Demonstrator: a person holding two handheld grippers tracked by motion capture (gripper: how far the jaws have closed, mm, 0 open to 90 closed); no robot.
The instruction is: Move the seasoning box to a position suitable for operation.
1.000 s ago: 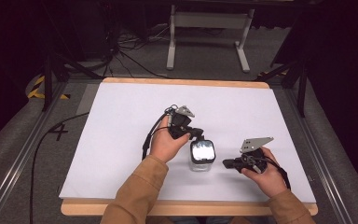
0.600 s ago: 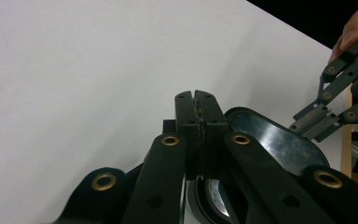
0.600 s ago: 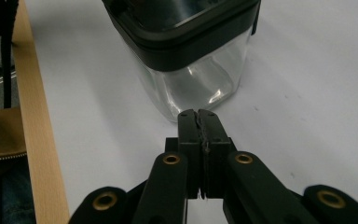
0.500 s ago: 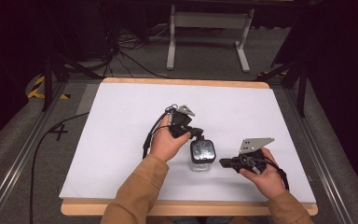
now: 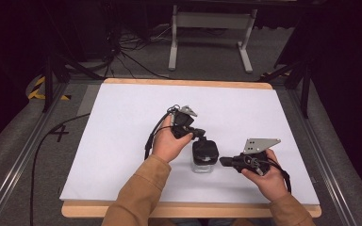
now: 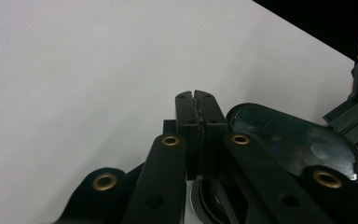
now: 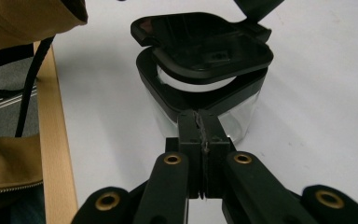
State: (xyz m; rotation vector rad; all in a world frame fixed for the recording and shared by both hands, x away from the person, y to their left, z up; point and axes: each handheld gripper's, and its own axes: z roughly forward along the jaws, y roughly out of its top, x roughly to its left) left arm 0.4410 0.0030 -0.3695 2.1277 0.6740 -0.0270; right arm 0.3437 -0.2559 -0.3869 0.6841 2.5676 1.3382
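Observation:
A small clear container (image 5: pixel 202 165) with a black rim (image 7: pixel 168 91) stands on the white table near its front middle. Its black lid (image 7: pixel 205 46) hangs tilted just above the rim, partly raised. My left gripper (image 5: pixel 199 134) is shut and its tips meet the lid's far edge; in the left gripper view the jaws (image 6: pixel 196 95) press together with nothing between them, the lid (image 6: pixel 289 135) just to their right. My right gripper (image 7: pixel 199 114) is shut too, its tips against the container's rim on the near side. In the high view it (image 5: pixel 222 161) lies right of the container.
The white sheet (image 5: pixel 122 117) covers the table, with a wooden edge (image 5: pixel 188 209) at the front. A black cable (image 5: pixel 42 150) runs along the floor on the left. A grey metal stand (image 5: pixel 212 21) is beyond the table. A tan sleeve (image 7: pixel 32 14) fills the right gripper view's upper left.
The lid has swung down over the container, whose top looked pale before and now looks black. My right gripper has moved left, up to the container.

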